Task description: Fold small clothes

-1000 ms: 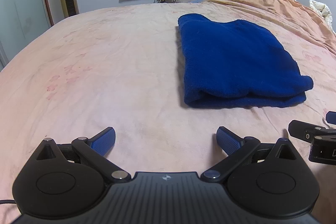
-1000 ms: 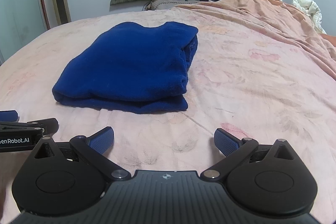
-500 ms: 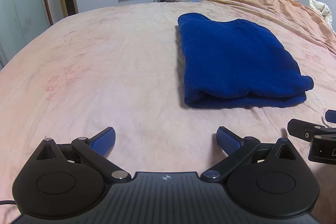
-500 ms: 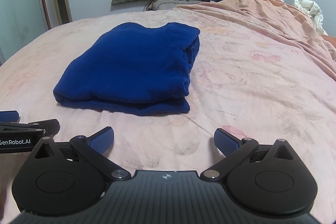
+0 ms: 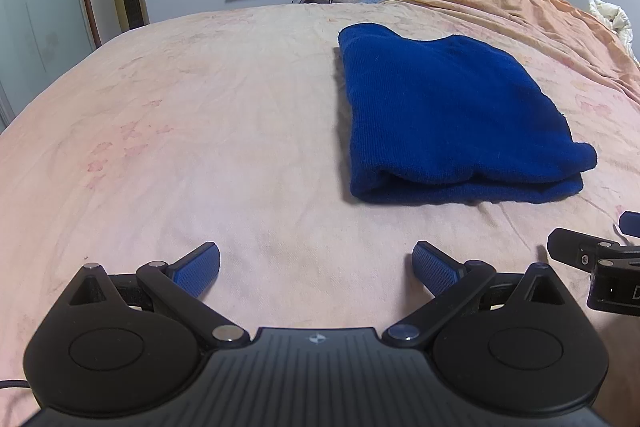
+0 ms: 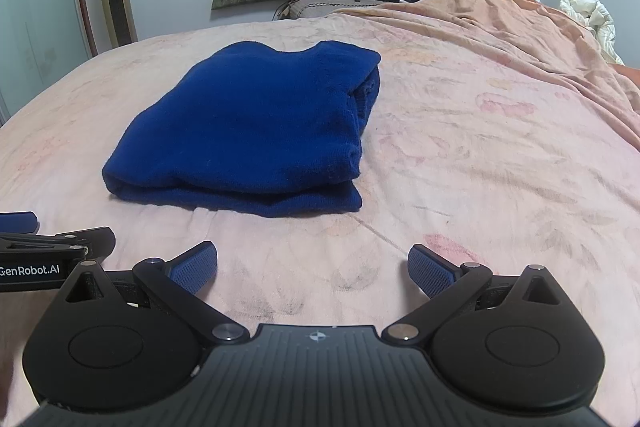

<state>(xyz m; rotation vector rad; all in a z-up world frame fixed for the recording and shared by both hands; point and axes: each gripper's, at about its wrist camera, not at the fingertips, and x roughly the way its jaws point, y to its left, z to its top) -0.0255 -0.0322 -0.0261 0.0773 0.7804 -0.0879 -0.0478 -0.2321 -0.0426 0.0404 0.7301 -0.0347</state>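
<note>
Blue-padded fingers (image 5: 434,269) of both grippers spread wide, empty, short of folded sweater (image 6: 256,131).

Beyond the fingers to the right, the right gripper (image 5: 608,259) is cut off by the left wrist view's edge. The left gripper (image 6: 36,247) runs off the right wrist view's left edge, its lettering clipped.

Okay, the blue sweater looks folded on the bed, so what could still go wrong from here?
The folded dark blue knit garment has loose layered edges on its right side, so a nudge could undo the fold. The open left gripper and open right gripper sit close together and could bump. The wrinkled pink floral bedsheet could drag underneath.
</note>
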